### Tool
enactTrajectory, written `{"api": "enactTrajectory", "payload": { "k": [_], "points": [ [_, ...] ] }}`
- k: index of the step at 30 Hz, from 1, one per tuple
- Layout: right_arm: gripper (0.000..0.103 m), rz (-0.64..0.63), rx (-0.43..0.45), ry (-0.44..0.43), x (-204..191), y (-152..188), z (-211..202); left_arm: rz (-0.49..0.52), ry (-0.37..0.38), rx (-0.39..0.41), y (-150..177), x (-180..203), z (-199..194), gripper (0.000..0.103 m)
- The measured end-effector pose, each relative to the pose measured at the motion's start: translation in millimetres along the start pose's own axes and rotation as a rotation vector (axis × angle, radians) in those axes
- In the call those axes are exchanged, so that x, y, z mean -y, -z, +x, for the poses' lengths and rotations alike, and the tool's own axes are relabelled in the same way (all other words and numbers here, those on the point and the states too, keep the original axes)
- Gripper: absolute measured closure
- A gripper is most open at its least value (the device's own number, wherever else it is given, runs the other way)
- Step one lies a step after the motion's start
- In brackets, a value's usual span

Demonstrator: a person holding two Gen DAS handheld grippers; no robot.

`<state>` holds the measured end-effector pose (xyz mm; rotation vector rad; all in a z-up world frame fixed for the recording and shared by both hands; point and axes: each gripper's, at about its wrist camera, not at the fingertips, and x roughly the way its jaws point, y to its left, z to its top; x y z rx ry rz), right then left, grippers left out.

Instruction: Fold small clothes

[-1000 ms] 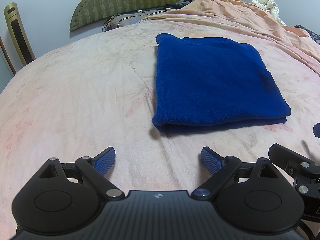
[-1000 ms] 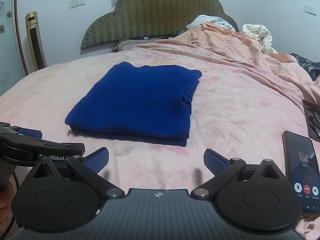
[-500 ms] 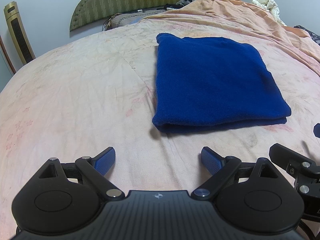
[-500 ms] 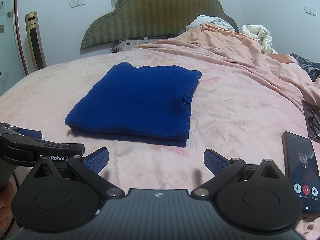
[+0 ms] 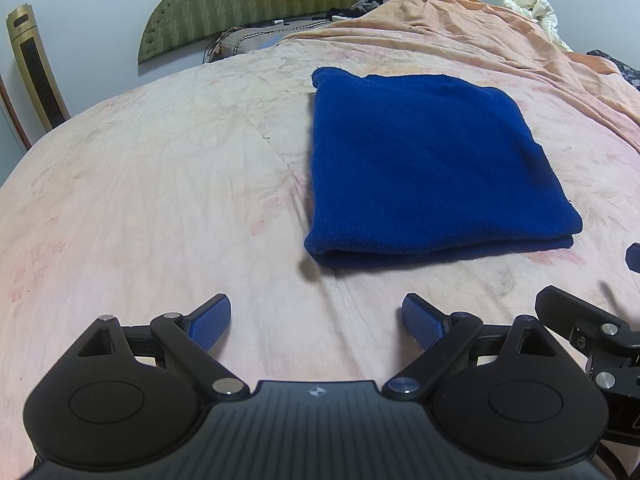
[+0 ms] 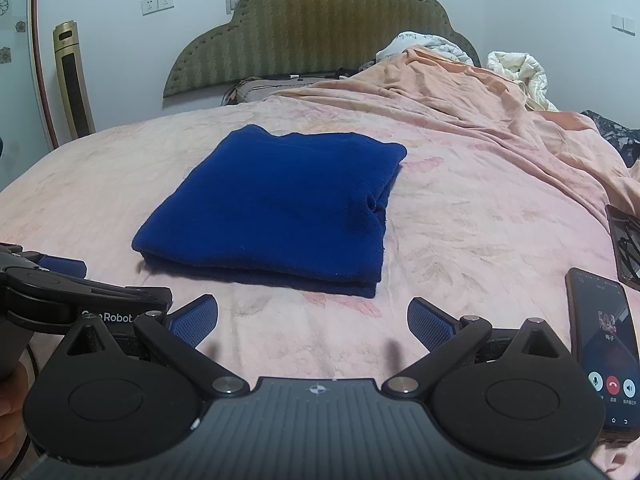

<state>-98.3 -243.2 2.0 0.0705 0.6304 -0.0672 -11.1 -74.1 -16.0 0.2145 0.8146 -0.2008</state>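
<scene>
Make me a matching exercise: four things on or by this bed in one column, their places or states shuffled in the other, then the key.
1. sweater
2. phone
3. headboard
4. left gripper

A. open, holding nothing
B. folded at mid-bed
C. screen lit, beside the right gripper
D. against the far wall

Pairs: 1-B, 2-C, 3-D, 4-A

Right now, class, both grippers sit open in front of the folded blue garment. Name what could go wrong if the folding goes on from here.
1. The phone lies on the bed just right of the right gripper, its screen lit; a sideways sweep might knock it.
2. The blue garment has loose, bunched layers at its right edge; a grip there may catch only some layers and undo the fold.
3. The left gripper sits close beside the right; they could collide.
</scene>
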Motion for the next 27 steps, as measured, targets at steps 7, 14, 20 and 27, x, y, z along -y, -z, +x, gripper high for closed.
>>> {"api": "enactTrajectory", "payload": {
  "k": [7,14,20,27],
  "points": [
    [0.001,-0.002,0.000,-0.001,-0.5,-0.6,0.4,0.001,0.000,0.002,-0.3,0.2,-0.5,0.009],
    [0.001,-0.013,0.002,-0.004,-0.1,-4.3,0.5,0.003,-0.003,0.005,-2.3,-0.6,0.3,0.009],
    [0.001,-0.010,0.000,-0.002,1.1,-2.8,0.3,0.003,0.000,-0.001,-1.5,-1.5,0.8,0.009],
    [0.001,-0.008,0.000,0.000,2.4,-3.3,-1.5,0.026,-0.005,0.024,-2.8,-0.6,-0.4,0.009]
  ]
}}
